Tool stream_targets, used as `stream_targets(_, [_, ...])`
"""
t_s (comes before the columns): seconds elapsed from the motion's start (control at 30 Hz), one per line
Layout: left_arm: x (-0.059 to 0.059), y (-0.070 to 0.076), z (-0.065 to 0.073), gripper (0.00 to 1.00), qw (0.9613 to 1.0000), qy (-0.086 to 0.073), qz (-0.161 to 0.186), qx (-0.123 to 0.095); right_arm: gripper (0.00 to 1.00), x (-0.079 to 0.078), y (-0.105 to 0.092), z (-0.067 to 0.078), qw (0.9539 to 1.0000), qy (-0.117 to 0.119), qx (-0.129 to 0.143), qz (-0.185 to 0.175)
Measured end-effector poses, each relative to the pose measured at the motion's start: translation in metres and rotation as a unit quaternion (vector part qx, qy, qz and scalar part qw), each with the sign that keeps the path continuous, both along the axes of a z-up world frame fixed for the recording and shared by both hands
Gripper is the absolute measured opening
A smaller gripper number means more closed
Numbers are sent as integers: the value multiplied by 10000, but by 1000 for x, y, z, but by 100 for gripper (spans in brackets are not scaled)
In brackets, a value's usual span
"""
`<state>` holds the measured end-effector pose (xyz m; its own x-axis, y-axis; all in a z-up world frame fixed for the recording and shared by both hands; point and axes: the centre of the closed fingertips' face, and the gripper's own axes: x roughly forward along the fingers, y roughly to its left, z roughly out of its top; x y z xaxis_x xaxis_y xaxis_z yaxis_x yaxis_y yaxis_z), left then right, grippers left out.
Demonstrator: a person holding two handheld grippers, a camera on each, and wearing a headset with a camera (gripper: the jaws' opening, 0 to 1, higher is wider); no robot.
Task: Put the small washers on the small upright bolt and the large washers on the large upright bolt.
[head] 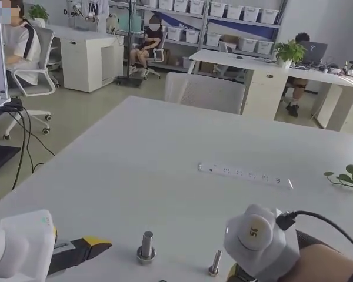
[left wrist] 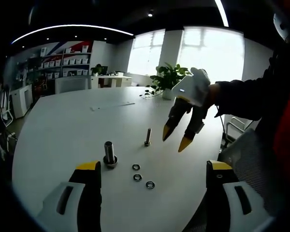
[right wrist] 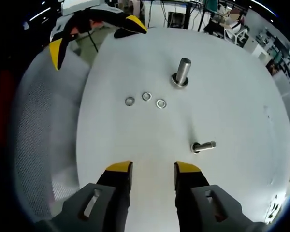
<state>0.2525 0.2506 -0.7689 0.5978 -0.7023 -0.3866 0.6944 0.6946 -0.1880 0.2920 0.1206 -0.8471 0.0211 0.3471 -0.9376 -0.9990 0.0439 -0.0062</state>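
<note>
Readable markings: we list two entries, both from the head view, neither fully legible.

1. Round cap [head: 256,228] on the white housing of the right claw [left wrist: 175,141]: we read two dark printed characters set at a slant. The clearer one is a 5. The other may be an L or a 3, and we cannot settle which.
2. White cabinet [head: 93,56] across the room: we see a short dark word on its upper front edge beginning with D. The remaining letters are too small and blurred for us to read.

Pale tags on the storage bins [head: 219,9] on the far shelving are too small for us to make out.
</note>
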Motion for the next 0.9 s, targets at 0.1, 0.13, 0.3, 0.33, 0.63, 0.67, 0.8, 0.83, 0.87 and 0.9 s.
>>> stream_targets(0.1, [0,0,1,90,10000,-12,-3,4,36,-1,9,3,9999,-36,-8,139])
stream_targets(0.13, [0,0,1,90,10000,-15,-2,7,36,0,13,4,9998,-57,-7,208])
stream_targets(0.3, [-1,-1,2,89,10000,-10,-11,28,34,3,27,4,9990,-118,-60,433])
stream_targets(0.33, [0,-1,2,90,10000,-29,-8,45,34,5,31,3,9988,-129,-69,475])
stream_targets(0.63, [0,2,6,89,9999,-53,12,117,30,16,65,5,9970,-154,2,756])
stream_targets(0.67, [-1,2,6,90,9999,-36,3,115,30,16,68,4,9969,-123,8,772])
stream_targets(0.8, [-1,4,7,89,9999,-54,31,140,29,17,79,0,9956,-131,-37,931])
stream_targets(0.83, [-1,3,8,89,9999,-43,27,136,28,17,81,-1,9955,-126,-29,941])
stream_targets(0.87, [-1,4,8,89,9999,-53,35,137,28,18,83,-2,9954,-129,-38,952])
stream_targets(0.9, [-1,4,8,89,9999,-58,43,152,28,18,84,-4,9951,-121,-73,981])
